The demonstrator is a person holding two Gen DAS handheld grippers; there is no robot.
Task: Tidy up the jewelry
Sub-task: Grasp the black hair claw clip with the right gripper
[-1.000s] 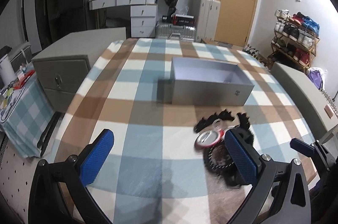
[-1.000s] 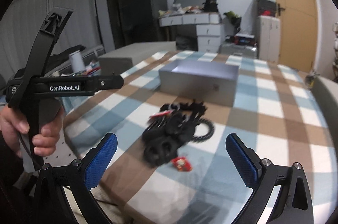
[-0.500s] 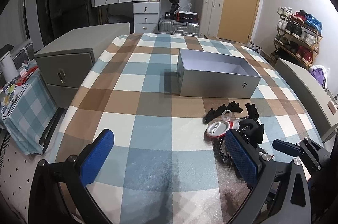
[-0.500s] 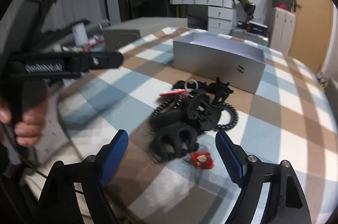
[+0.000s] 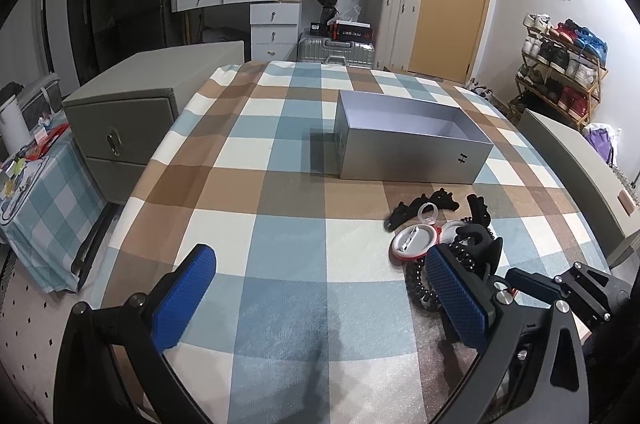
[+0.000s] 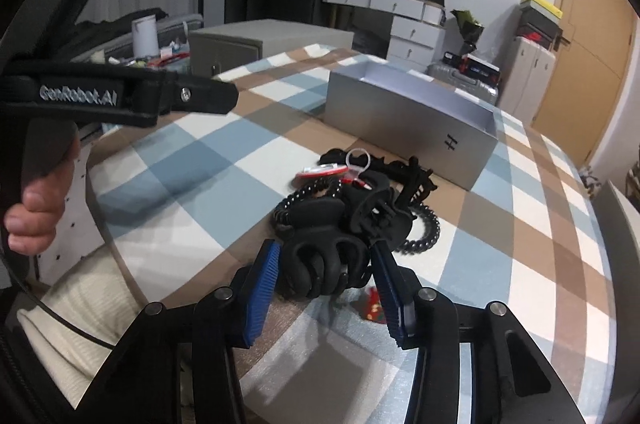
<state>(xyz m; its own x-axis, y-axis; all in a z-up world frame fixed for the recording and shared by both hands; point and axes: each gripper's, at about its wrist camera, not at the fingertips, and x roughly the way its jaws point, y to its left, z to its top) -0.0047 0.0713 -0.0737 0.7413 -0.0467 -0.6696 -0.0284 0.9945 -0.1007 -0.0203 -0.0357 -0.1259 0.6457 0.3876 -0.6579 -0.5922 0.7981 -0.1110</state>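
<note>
A pile of black hair claws, coil hair ties and a red-rimmed round badge (image 5: 412, 242) lies on the checked tablecloth in front of an open grey box (image 5: 412, 148). My right gripper (image 6: 325, 278) has its blue pads closed in around the nearest black hair claw (image 6: 320, 264) at the front of the pile (image 6: 360, 208). My left gripper (image 5: 320, 298) is open and empty, held above the cloth to the left of the pile. The grey box also shows in the right wrist view (image 6: 412, 120).
A small red charm (image 6: 372, 304) lies beside the right pad. A grey drawer unit (image 5: 132, 120) stands left of the table, a grey bench (image 5: 576, 176) to the right. A shoe rack (image 5: 560, 68) stands at the far right wall.
My right gripper has moved down and forward to the pile and its pads have narrowed around the front black hair claw. My left gripper has stayed open and drifted slightly.
</note>
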